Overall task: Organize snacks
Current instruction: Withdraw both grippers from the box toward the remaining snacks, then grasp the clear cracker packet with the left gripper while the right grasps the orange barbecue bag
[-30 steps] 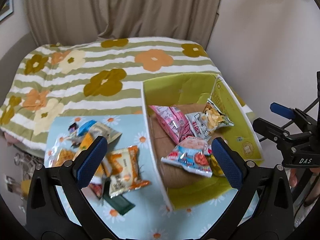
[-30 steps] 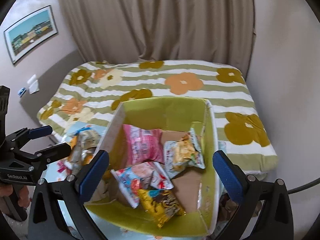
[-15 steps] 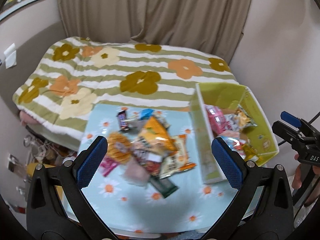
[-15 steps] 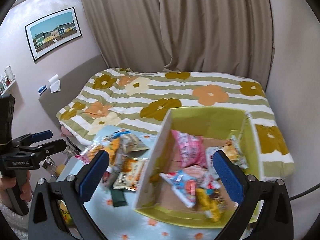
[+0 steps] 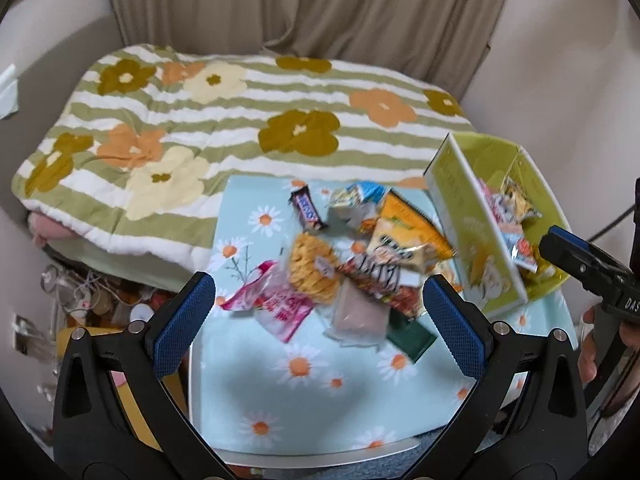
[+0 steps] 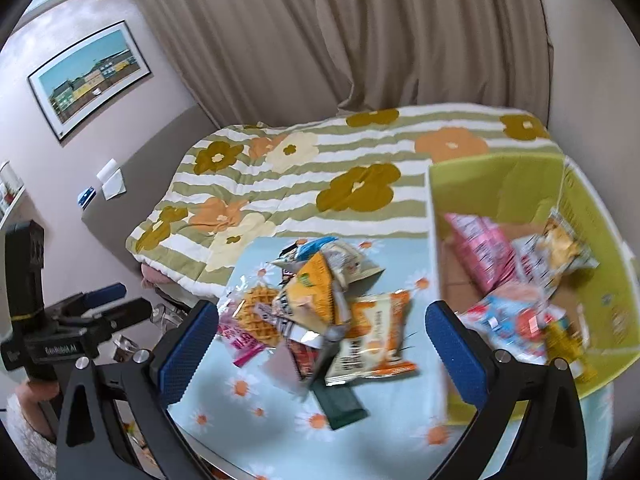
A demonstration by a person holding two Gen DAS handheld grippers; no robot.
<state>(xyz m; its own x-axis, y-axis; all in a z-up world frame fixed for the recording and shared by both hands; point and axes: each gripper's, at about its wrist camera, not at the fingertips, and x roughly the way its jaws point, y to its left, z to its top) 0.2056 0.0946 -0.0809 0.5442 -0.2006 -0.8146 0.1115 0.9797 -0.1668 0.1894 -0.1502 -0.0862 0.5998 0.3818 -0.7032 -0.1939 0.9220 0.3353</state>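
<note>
A pile of snack packets (image 5: 360, 264) lies on a small table with a light-blue daisy cloth (image 5: 304, 396); it also shows in the right wrist view (image 6: 320, 320). To its right stands a green box (image 5: 476, 236) holding several packets (image 6: 516, 280). My left gripper (image 5: 316, 320) is open and empty, above the pile's near side. My right gripper (image 6: 320, 348) is open and empty, above the pile's near edge, left of the box (image 6: 600, 256). A waffle packet (image 6: 258, 314), a pink packet (image 5: 276, 304) and a dark green bar (image 6: 340, 402) lie in the pile.
A bed with a striped flowered quilt (image 5: 192, 120) lies behind the table. Curtains (image 6: 340, 40) hang at the back. Clutter (image 5: 80, 300) sits on the floor left of the table. A framed picture (image 6: 88, 76) hangs on the left wall.
Both grippers have swung left, from over the green box to over the snack pile. Both stay open and empty.
</note>
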